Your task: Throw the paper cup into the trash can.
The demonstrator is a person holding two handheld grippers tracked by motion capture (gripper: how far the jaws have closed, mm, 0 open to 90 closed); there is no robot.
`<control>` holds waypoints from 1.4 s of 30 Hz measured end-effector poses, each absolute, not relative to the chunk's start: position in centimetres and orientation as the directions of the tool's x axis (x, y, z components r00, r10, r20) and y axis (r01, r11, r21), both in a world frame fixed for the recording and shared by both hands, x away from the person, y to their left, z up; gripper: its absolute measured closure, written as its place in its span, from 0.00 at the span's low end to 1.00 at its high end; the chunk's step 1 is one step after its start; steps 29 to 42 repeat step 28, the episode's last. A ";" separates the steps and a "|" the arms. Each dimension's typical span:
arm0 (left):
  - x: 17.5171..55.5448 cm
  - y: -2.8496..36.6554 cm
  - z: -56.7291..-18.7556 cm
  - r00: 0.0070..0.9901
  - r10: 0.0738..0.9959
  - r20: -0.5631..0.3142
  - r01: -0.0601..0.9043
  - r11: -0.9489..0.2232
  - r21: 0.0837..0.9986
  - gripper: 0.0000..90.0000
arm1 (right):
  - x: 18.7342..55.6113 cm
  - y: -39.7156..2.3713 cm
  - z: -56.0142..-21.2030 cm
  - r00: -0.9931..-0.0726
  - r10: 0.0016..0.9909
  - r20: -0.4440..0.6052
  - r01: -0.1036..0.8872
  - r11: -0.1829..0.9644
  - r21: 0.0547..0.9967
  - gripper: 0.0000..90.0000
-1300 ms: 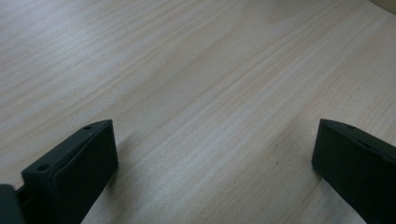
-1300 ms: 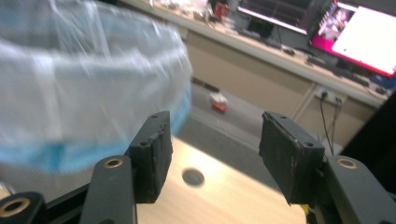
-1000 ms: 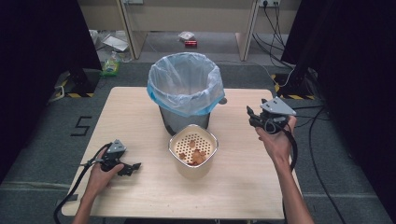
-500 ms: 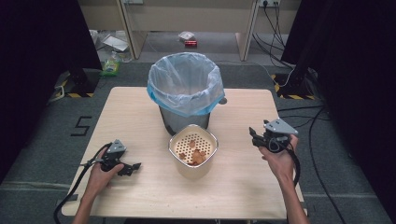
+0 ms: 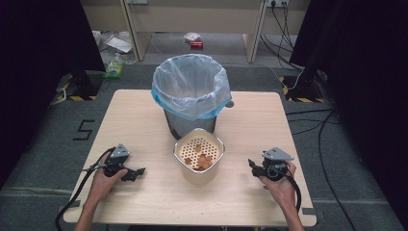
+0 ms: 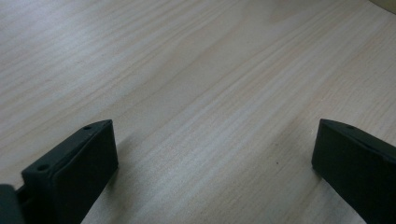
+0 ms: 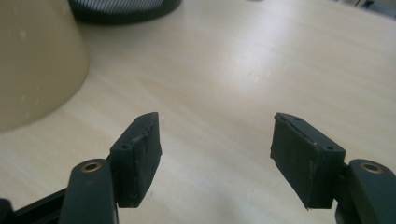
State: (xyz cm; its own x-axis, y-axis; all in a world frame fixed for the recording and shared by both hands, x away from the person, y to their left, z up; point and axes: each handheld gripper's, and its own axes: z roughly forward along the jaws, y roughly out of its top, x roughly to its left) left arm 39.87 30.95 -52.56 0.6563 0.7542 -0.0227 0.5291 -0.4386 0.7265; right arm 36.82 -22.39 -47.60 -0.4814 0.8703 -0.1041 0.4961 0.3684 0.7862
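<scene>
High view bin (image 5: 190,91), right hand-held gripper (image 7: 215,156) beside colander (image 7: 32,60)

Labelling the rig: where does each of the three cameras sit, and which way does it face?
High view: above the person's side, facing forward and down on the table, bin, strainer pot; hands, left gripper, right gripper.
Left gripper view: on the left gripper, facing bare tabletop; open jaws.
Right gripper view: on the right gripper, facing the pot; open jaws.
Shared: the pot.
</scene>
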 end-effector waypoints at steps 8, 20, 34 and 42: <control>39.9 31.0 -52.6 0.656 0.754 -0.023 0.529 -0.439 0.726 0.00 | 36.1 -22.0 -49.5 -0.494 0.867 -0.061 0.562 0.372 0.739 0.34; 39.9 31.0 -52.6 0.657 0.754 -0.023 0.529 -0.439 0.727 0.00 | 35.9 -21.5 -50.8 -0.521 0.850 -0.081 0.585 0.424 0.691 0.29; 39.9 31.0 -52.6 0.657 0.754 -0.023 0.529 -0.439 0.726 0.00 | 36.0 -21.6 -51.6 -0.496 0.868 -0.004 0.603 0.348 0.718 0.16; 39.9 31.0 -52.6 0.657 0.754 -0.023 0.529 -0.439 0.726 0.00 | 36.0 -21.6 -51.6 -0.496 0.868 -0.004 0.603 0.348 0.718 0.16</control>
